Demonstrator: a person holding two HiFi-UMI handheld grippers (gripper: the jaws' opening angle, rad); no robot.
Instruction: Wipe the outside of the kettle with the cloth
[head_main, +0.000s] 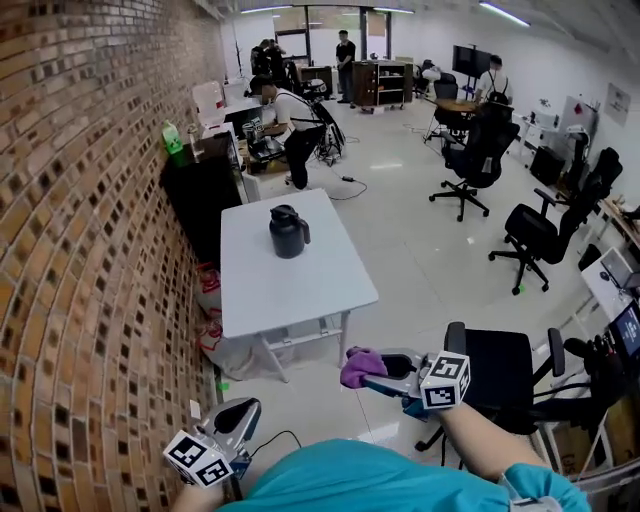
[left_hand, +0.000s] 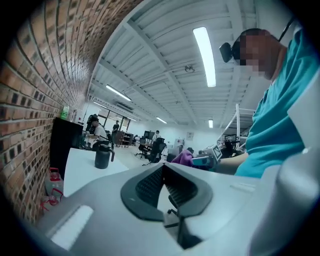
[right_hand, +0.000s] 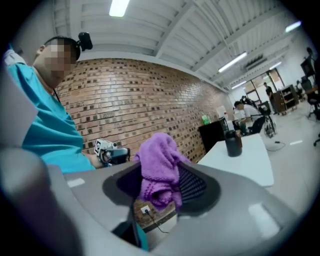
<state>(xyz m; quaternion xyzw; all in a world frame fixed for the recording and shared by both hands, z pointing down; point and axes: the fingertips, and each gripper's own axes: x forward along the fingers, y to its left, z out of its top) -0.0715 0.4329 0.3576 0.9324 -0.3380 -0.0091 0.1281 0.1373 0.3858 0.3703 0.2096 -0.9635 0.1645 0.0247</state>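
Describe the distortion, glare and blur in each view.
Head view: wide-angle bending curves the brick wall, and the kettle is sharp. Left gripper view: strong fisheye with dark corners, and the ceiling light is blown out. Right gripper view: the same fisheye, but the purple cloth reads clearly.

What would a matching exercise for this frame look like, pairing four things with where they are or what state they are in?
Things:
1. kettle
2. cloth
3. left hand-held gripper
4. green bottle

Place or state:
A. jaws together, nothing between them
B. on top of the black cabinet
C. standing upright on the white table
D. clamped in the right hand-held gripper

Pairs: 1-C, 2-D, 3-A, 4-B
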